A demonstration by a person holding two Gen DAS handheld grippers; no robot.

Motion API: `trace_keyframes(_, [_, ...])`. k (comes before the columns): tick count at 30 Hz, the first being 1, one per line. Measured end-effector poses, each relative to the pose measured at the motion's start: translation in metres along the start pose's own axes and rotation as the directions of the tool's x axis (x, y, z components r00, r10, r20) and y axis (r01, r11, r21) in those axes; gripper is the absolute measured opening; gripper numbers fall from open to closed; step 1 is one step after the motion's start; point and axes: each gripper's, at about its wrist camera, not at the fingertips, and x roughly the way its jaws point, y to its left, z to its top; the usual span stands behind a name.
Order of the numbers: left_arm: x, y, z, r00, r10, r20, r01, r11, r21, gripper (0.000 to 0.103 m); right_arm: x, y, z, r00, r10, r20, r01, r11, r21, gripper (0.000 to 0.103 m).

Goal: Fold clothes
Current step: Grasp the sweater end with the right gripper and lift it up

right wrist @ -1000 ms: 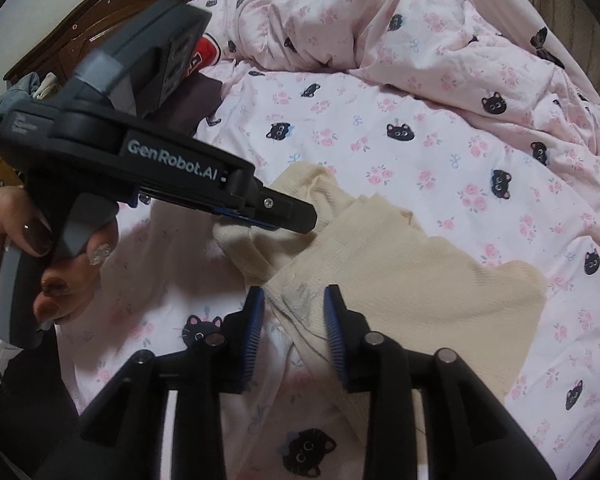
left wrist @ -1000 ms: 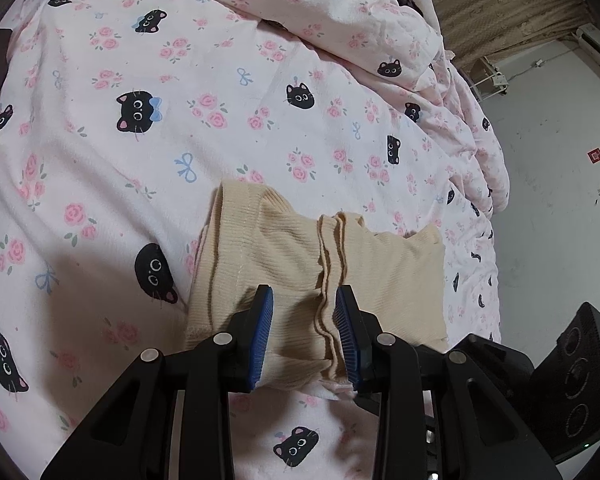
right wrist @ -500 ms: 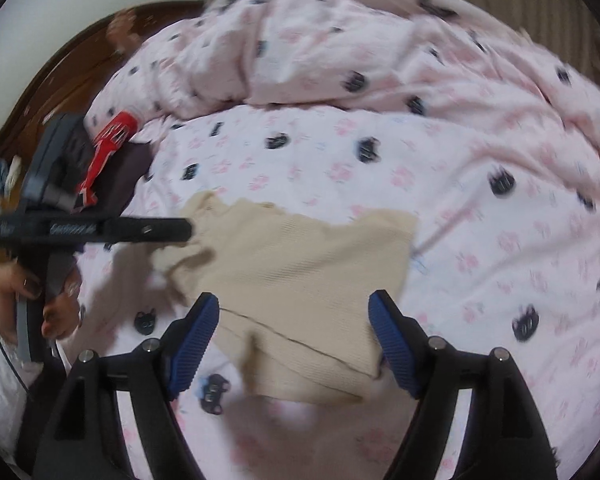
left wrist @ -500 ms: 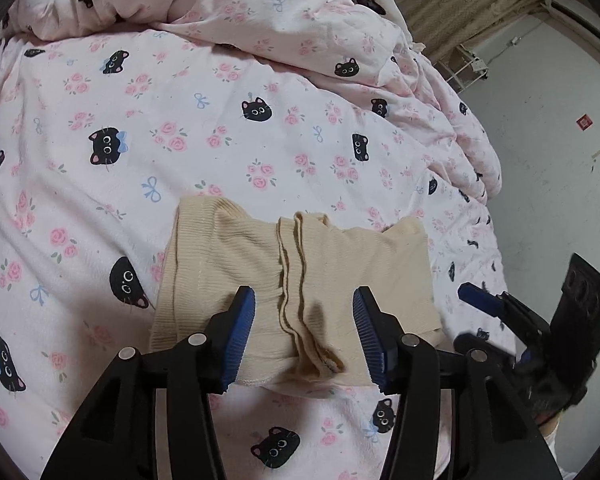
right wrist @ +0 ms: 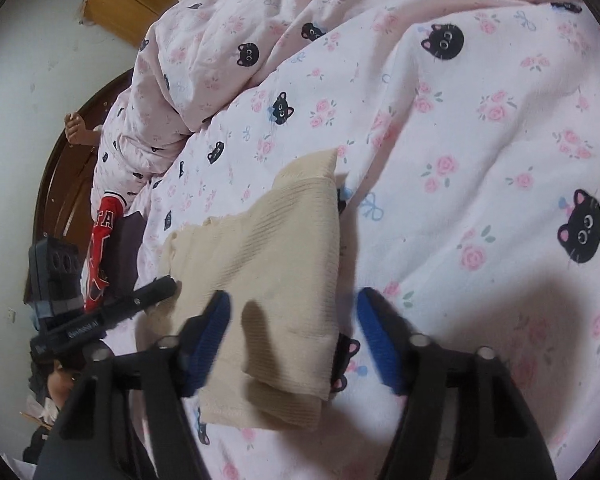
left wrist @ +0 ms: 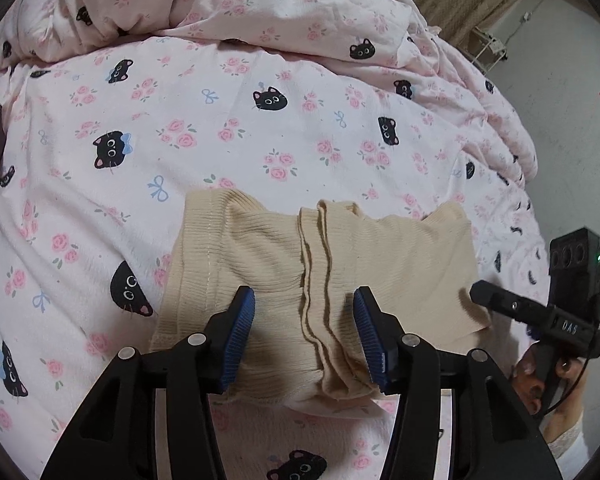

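Both the left gripper point(left wrist: 304, 334) and right gripper point(right wrist: 292, 338) hover open, unclamped, over the folded beige garment point(left wrist: 320, 272).

A bed point(left wrist: 236, 128) in a pink sheet printed with roses and black cats carries a folded beige ribbed garment point(left wrist: 300, 280), a bunched matching quilt point(left wrist: 260, 4) behind, and what may be red-and-dark clothing point(right wrist: 104, 240) at its edge.
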Motion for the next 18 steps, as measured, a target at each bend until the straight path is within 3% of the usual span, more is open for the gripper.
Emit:
trace_keyframes(4, [0.004, -0.003, -0.002, 1.0, 0.017, -0.004, -0.017, 1.0, 0.015, 0.048, 0.007, -0.005, 0.0, 1.0, 0.013, -0.011, -0.013, 1.0, 0.017, 0.043])
trace_keyframes(6, [0.005, -0.002, -0.002, 1.0, 0.01, -0.005, -0.01, 1.0, 0.01, 0.05, 0.008, -0.008, 0.001, 0.999, 0.029, -0.021, -0.028, 0.999, 0.034, 0.028])
trace_keyframes(9, [0.006, -0.002, -0.002, 1.0, 0.008, -0.006, -0.008, 1.0, 0.008, 0.05, 0.009, -0.013, 0.002, 0.997, 0.071, -0.039, -0.068, 0.995, 0.072, 0.015])
trace_keyframes(12, [0.009, -0.004, -0.003, 0.999, 0.034, -0.018, -0.034, 0.999, 0.033, 0.05, 0.005, -0.01, 0.002, 0.997, 0.076, -0.033, -0.074, 0.995, 0.066, 0.013])
trace_keyframes(16, [0.014, -0.021, -0.008, 0.991, 0.131, -0.017, -0.128, 0.981, 0.148, 0.05, -0.001, 0.002, 0.003, 0.998, 0.066, -0.009, -0.066, 0.998, 0.024, 0.013])
trace_keyframes(18, [0.01, -0.023, -0.007, 0.992, 0.127, -0.006, -0.125, 0.981, 0.146, 0.05, -0.002, 0.008, 0.003, 0.999, 0.047, -0.003, -0.047, 0.999, 0.001, 0.013])
